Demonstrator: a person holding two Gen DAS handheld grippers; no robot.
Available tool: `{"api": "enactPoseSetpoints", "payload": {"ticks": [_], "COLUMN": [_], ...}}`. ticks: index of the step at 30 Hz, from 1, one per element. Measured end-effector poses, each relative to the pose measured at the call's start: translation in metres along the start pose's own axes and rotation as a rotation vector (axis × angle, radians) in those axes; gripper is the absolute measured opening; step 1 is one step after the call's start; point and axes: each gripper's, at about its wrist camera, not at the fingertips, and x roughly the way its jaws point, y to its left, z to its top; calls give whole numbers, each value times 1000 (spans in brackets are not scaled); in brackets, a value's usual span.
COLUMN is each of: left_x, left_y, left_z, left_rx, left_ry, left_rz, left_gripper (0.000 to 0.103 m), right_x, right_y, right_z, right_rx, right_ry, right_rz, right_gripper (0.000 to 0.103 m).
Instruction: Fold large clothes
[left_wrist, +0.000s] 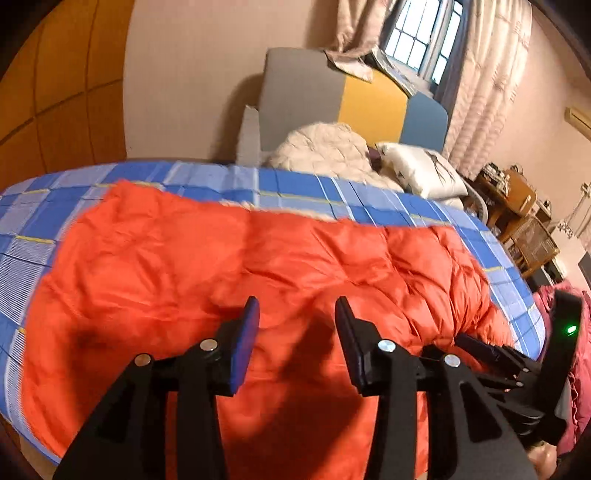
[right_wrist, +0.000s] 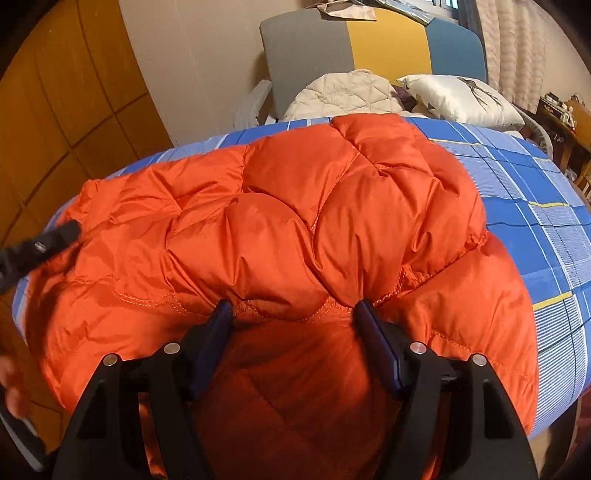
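An orange quilted down jacket (left_wrist: 229, 266) lies spread on a bed with a blue checked sheet (left_wrist: 303, 184). My left gripper (left_wrist: 297, 308) is open, its jaws wide apart just above the jacket's near part, holding nothing. In the right wrist view the jacket (right_wrist: 280, 221) bulges up in front, and a sleeve with an elastic cuff (right_wrist: 476, 240) lies folded over the body. My right gripper (right_wrist: 293, 308) is open, its fingertips (right_wrist: 364, 310) at a stitched seam of the jacket. The right gripper also shows in the left wrist view (left_wrist: 513, 363), low at the right.
At the bed's head lie a cream quilted garment (right_wrist: 343, 92) and a white pillow (right_wrist: 458, 96) before a grey, yellow and blue headboard (right_wrist: 384, 40). Wooden wardrobe panels (right_wrist: 55, 122) stand left. Wooden furniture (left_wrist: 517, 206) and a curtained window (left_wrist: 424, 37) are right.
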Motion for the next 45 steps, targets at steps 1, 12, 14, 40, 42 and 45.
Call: {"api": "enactPoseSetpoints", "payload": {"ticks": [1, 12, 14, 40, 42, 45], "left_x": [3, 16, 17, 3, 8, 13], "left_y": [-4, -16, -16, 18, 18, 18], "left_z": [-1, -13, -13, -25, -27, -29], "left_rx": [1, 45, 47, 20, 44, 51], "left_ry": [6, 2, 2, 3, 17, 32], "left_rz": [3, 6, 1, -31, -26, -27], "left_gripper": [42, 43, 43, 42, 42, 42], "right_x": [-5, -86, -92, -15, -12, -12], "right_y": [-3, -92, -106, -133, -133, -127], "right_z": [-1, -44, -57, -93, -91, -85], "right_rx": [18, 418, 484, 863, 854, 825], "right_ry": [-8, -126, -127, -90, -96, -103], "right_rz": [20, 227, 236, 492, 487, 462], "right_gripper": [70, 79, 79, 93, 93, 95]}}
